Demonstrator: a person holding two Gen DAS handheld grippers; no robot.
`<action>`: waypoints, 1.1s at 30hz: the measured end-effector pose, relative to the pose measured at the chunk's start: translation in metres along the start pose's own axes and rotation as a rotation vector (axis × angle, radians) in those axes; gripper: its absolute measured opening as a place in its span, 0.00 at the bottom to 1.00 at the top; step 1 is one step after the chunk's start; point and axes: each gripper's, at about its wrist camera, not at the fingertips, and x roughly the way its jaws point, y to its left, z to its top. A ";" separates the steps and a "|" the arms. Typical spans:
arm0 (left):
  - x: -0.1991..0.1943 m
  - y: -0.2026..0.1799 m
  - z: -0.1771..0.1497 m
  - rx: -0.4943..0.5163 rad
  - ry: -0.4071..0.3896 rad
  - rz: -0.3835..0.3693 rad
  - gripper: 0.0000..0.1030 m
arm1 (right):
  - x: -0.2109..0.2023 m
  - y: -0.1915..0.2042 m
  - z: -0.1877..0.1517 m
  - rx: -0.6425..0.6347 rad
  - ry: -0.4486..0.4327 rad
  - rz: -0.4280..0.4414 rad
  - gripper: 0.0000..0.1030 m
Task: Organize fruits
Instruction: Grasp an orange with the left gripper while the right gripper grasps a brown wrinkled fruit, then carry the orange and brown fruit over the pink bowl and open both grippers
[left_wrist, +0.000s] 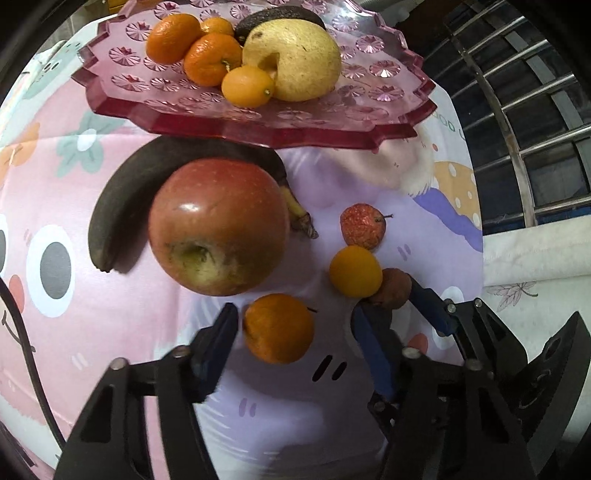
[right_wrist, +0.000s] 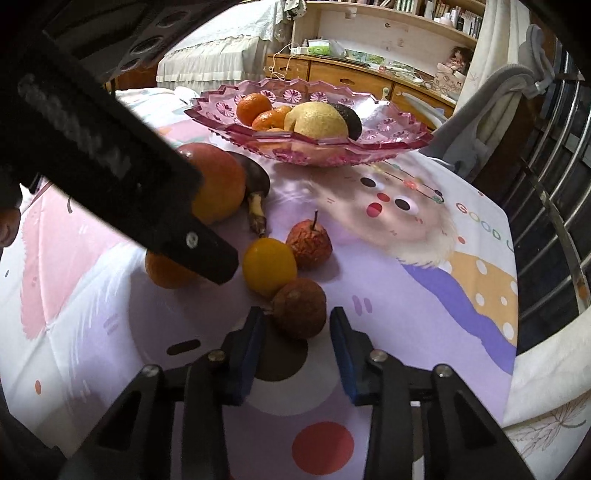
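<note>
Presently the left gripper, fingers spread, straddles a tangerine on the bedsheet; the right gripper, equally open, brackets a brown shrivelled fruit, both presumably bound for the pink tray.

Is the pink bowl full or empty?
Partly full. The bowl holds a pear, some oranges and a dark fruit; bare patterned glass shows around them.
</note>
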 end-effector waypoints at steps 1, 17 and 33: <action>0.001 -0.002 0.000 0.007 -0.003 0.009 0.53 | 0.000 0.001 0.000 -0.001 0.001 0.000 0.32; -0.016 0.008 -0.006 0.050 -0.012 -0.012 0.36 | -0.005 0.005 -0.002 0.022 0.033 -0.014 0.29; -0.126 0.061 0.007 0.052 -0.168 -0.036 0.36 | -0.051 0.019 0.040 -0.001 0.003 -0.153 0.29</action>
